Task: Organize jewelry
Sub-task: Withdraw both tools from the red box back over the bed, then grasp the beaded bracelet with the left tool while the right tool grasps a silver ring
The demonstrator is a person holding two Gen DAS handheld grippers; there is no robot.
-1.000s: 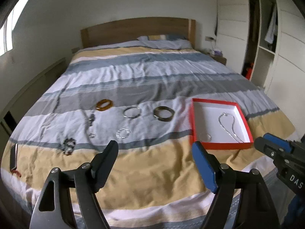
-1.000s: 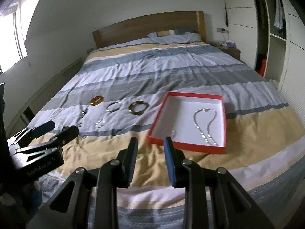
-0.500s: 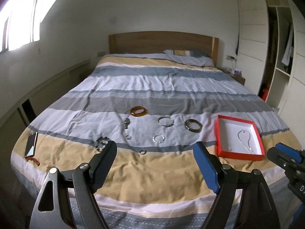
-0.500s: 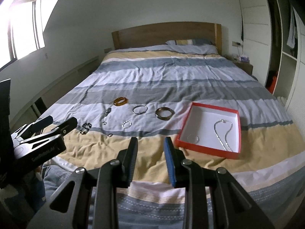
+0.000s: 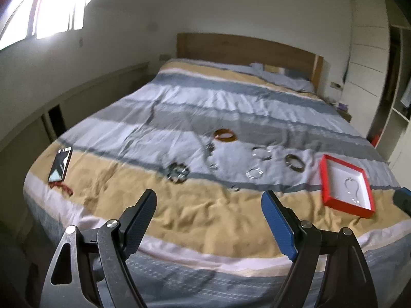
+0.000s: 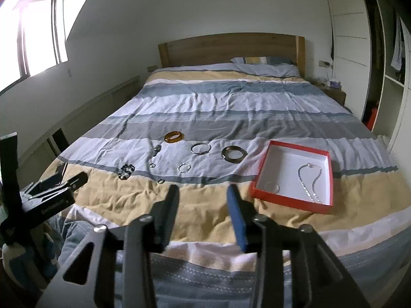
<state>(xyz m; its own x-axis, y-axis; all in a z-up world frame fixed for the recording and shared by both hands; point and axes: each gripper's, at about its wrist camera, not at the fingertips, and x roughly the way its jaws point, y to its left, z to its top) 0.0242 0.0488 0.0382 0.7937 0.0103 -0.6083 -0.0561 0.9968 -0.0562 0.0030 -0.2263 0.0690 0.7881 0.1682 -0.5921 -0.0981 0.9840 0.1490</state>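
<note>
From the left wrist view, the left gripper [image 5: 209, 205] is hovering off the foot of the striped yellow, grey and white duvet [image 5: 205, 213], its jaws spread wide with nothing between them. Ahead, the loose jewelry is lying in a blurred scatter: an amber plastic bangle [image 5: 225, 135], a dark brown bangle [image 5: 295, 162], a dark beaded bracelet [image 5: 177, 172] and some thin silver rings [image 5: 262, 152]. A flat red cardboard box with a white lining [image 5: 346, 186] is sitting to the right, a silver chain [image 5: 353, 187] already inside it. A black phone [image 5: 59, 164] is resting near the left edge.

From the right wrist view, the right gripper [image 6: 203, 200] is opening its jaws, and nothing is sitting between them. The red box [image 6: 292, 202] is lying just right of it, with the pieces spread out to the left, well apart from both grippers.

The sorting looks partly done, and this seems to be the approach to another piece. Next, one gripper needs to travel forward, lower onto a single bangle and close across its rim without snagging the soft cover.
</note>
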